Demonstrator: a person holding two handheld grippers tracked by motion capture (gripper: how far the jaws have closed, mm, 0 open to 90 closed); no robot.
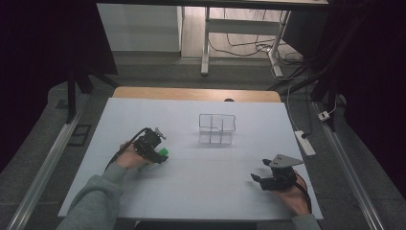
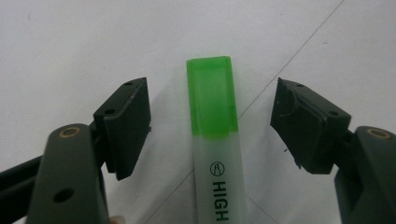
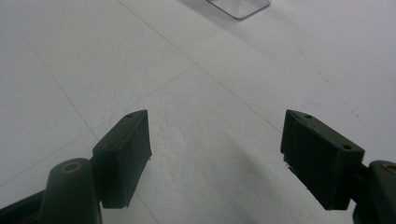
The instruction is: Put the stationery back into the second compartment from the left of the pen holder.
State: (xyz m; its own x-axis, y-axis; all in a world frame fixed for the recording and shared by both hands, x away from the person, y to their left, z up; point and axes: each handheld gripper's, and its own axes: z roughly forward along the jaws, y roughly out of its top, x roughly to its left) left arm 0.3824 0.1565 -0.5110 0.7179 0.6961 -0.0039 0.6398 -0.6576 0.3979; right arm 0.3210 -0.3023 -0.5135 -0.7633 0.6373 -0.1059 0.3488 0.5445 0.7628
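A highlighter [image 2: 215,140] with a green cap and a pale body lies flat on the white table top. My left gripper [image 2: 211,122] straddles it, one jaw on each side with a gap to the pen on both sides, so it is open. From above, the left gripper [image 1: 158,154] sits at the table's left with the highlighter's green cap [image 1: 163,152] showing at its tip. My right gripper [image 3: 215,154] stands open over bare table, nothing between its jaws. In the high view the right gripper [image 1: 261,177] rests at the front right.
A clear plastic organiser [image 1: 217,128] with several compartments stands at the middle back of the white table top [image 1: 201,191]; its corner [image 3: 238,7] shows far ahead in the right gripper view. A power strip [image 1: 305,142] lies off the table's right edge.
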